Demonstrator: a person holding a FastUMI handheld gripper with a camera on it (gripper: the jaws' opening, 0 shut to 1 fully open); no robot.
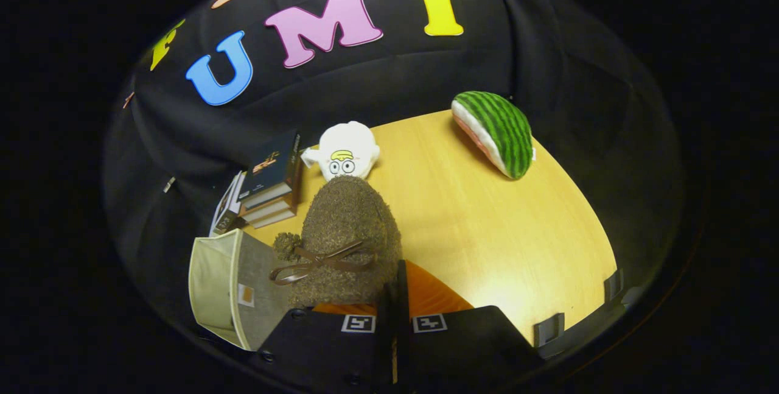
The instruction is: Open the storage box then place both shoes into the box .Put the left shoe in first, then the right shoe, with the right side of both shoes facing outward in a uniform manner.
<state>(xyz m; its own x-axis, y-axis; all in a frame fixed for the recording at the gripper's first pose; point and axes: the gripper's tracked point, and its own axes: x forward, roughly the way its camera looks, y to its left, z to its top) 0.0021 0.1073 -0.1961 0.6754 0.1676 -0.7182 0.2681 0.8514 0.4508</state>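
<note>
- Carrying a fuzzy brown plush slipper with a thin brown ribbon bow (pixel 347 242), the tool (pixel 394 315) has its fingers closed nearly together on the slipper's rear edge, so this reads as a narrow pinch on the shoe
- Orange lining (pixel 429 296) shows right at the fingers, likely the slipper's inside or sole, pressed between them
- Beige fabric storage box (pixel 225 287) sits just beside the slipper, on the left, at the edge of the pale wooden desk (pixel 517 242); whether its lid is open I cannot tell from this angle
- Slipper toe points away from the tool, towards a white plush toy with round cartoon eyes (pixel 344 150) beyond it
- Stack of books (pixel 271 190) stands between the box and the white toy; a green-striped watermelon-slice plush (pixel 496 132) lies well apart at the far side of the desk
- Handling call: this shoe looks light and soft, floppy rather than stiff, so it should sag from a pinch at one end
- Fuzzy pile gives decent friction; slipping seems unlikely, twisting more so
- Best hold, I'd judge, is the firm heel rim or sole edge, not the bow, which could pull loose
- Which shoe of the pair this is, I can't say
</note>
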